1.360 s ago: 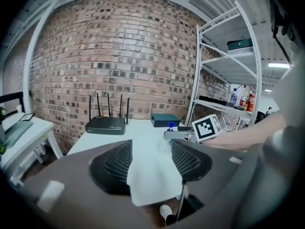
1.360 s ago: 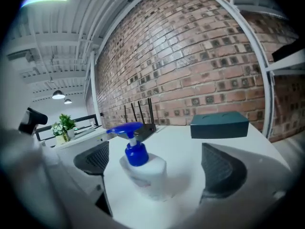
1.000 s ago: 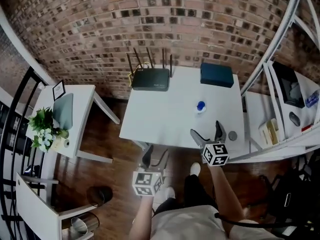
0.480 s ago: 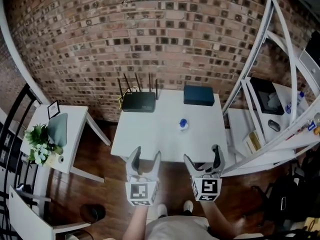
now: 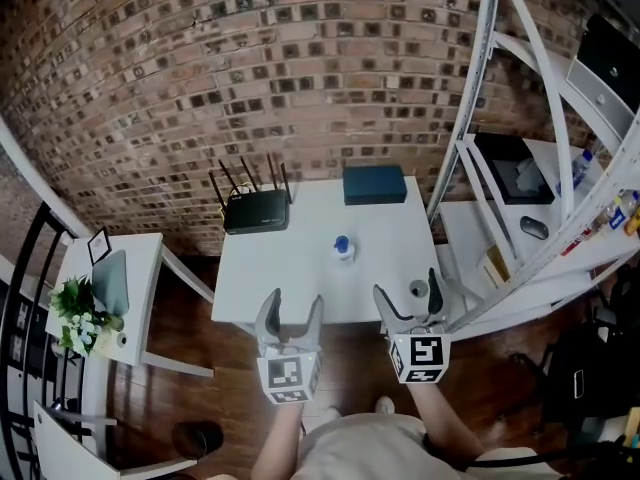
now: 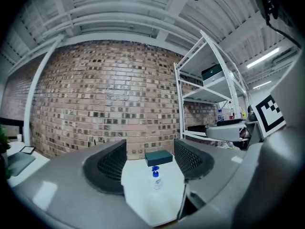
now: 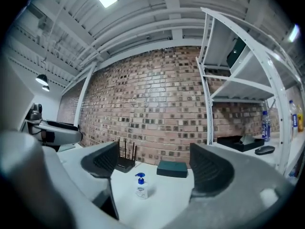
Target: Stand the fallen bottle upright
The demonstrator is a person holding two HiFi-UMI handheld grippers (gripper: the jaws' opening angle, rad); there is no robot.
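The left gripper's [image 5: 293, 306] grey jaws stood spread, nothing between them. The right gripper's [image 5: 407, 288] jaws, also empty, had just been closing somewhat but were apart. Both pointed level at the near edge of the white rectangular table [image 5: 285, 273]. The small clear plastic bottle with a blue cap [image 5: 343, 247] stood upright mid-table, well beyond both grippers, between the black antenna router [image 5: 256, 210] and the dark teal flat box [image 5: 375, 184].
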